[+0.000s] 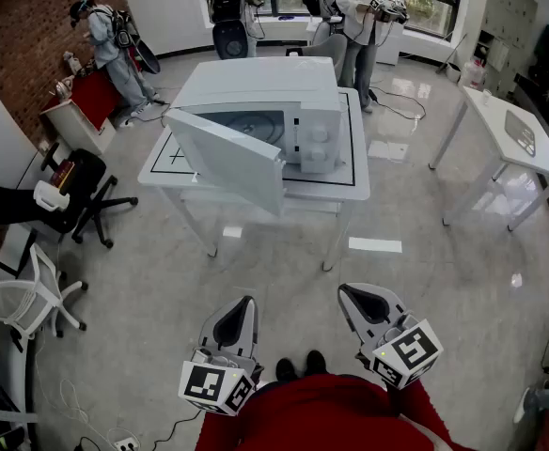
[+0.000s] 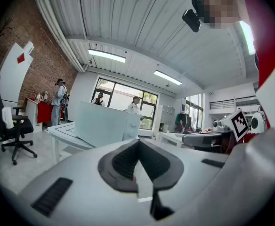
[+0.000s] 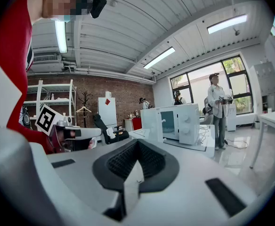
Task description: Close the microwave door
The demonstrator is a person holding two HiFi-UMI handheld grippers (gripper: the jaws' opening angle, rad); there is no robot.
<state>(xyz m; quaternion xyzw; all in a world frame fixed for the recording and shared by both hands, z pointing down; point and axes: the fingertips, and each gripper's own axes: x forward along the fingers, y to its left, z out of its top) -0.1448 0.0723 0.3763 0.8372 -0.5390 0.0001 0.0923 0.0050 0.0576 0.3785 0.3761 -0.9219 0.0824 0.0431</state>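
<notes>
Nearest, the left gripper [image 1: 242, 306] and the right gripper [image 1: 354, 297] are held side by side over the floor, both pointing at the table [image 1: 350, 191] ahead and well apart from it. Each gripper's own view shows its dark pads meeting in a closed V with nothing between them [image 2: 138, 145] [image 3: 137, 145].

The microwave [image 1: 293, 101] stands on the table with its long side running left to right and its front facing the person, its two knobs at the right end. Its door [image 1: 227, 158], hinged at the left, stands swung out toward the person over the table's front edge.

The left gripper view sees only the door's outer face [image 2: 102, 124], which hides the oven mouth. The right gripper view looks past the door's edge [image 3: 151, 125] to the window and knobs [image 3: 187, 121]. Only the head view shows the black lines on the tabletop.

Beyond the table, people [image 1: 364, 7] stand by the windows.
</notes>
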